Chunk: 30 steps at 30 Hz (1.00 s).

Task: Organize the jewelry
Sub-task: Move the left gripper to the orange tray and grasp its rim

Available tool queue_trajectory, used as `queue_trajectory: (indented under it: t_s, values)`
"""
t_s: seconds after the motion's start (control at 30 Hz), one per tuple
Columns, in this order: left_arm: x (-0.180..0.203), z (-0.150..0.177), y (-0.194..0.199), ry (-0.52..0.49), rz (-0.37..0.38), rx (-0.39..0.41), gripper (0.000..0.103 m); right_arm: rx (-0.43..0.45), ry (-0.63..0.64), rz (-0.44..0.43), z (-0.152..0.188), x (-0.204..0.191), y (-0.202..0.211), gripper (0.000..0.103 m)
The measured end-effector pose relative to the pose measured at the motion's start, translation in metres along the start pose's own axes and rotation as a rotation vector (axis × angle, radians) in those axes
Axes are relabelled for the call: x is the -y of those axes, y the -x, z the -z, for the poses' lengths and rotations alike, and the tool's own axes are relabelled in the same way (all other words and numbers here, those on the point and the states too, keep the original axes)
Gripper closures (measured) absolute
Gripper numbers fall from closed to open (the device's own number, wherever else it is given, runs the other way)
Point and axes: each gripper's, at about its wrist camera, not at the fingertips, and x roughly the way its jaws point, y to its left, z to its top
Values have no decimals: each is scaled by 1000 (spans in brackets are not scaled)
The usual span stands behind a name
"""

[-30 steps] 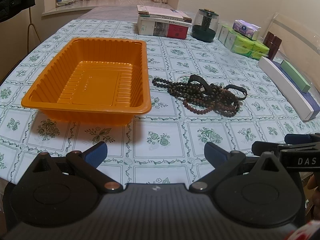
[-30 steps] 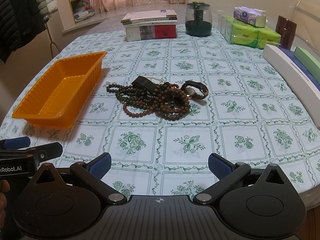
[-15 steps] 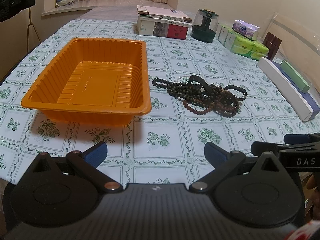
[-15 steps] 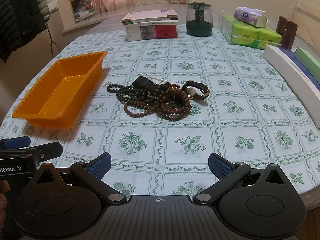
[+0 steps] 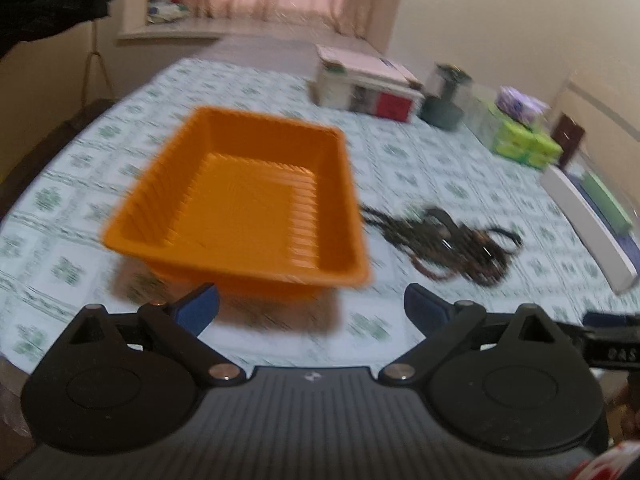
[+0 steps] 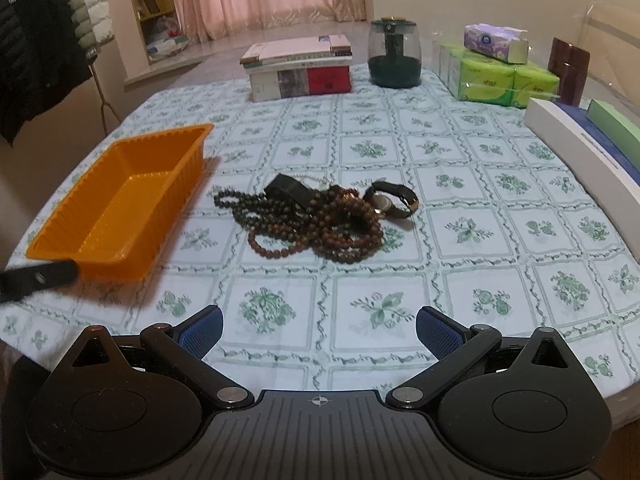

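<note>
A: In the left wrist view, what do you see?

B: It is all blurry. The left tool (image 5: 312, 304) is wide open and holds nothing. The orange tray (image 5: 168, 200) sits right in front of it on the tabletop (image 5: 440, 168). The tray looks empty.

A: Where is the jewelry?

B: The pile of beads (image 5: 448, 240) is ahead and off to the right, just beside the tray's right side. It does not touch the tray, as far as I can tell. It stretches left to right.

A: Now the right wrist view?

B: This one is sharp. The right tool (image 6: 319, 328) is wide open too, with nothing in it. The pile of beads (image 6: 312, 220) lies almost straight ahead of it, out in the middle of the tabletop (image 6: 500, 216). A watch (image 6: 394, 199) sits at the right end of the pile, touching it. The orange tray (image 6: 56, 240) is off to the left. The dark tip of the left tool (image 6: 38, 278) shows at the left edge, near the tray's front corner.

A: So which tool should get the beads?

B: I think the right one. The pile is right in front of it. Then it would carry them left to the tray.
</note>
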Motion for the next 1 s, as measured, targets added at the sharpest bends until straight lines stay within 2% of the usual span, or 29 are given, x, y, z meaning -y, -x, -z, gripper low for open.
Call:
queue_trajectory:
  t_s: [0.17, 0.37, 0.5, 0.57, 0.7, 0.77, 0.83, 1.0]
  values:
    - [-49, -23, -2, 18, -71, 46, 6, 21, -13, -27, -6, -3, -3, 1]
    - [-106, -43, -23, 2, -134, 32, 22, 27, -17, -30, -11, -5, -9, 1]
    - [-132, -42, -49, 11, -70, -28, 41, 14, -15, -25, -11, -7, -16, 1]
    - [-141, -38, -62, 42, -25, -52, 46, 1, -12, -18, -10, -10, -21, 1]
    - [-150, -31, -79, 75, -5, -72, 66, -21, -1, -6, -10, -13, -30, 1]
    - [-155, -31, -83, 98, 7, -75, 68, -32, 0, -2, -9, -14, -35, 1]
    - [-157, -31, -86, 106, 10, -74, 77, -42, -2, 1, -9, -15, -40, 1]
    - [-160, -30, -91, 144, 36, -87, 84, -54, 1, -3, -9, -20, -48, 1]
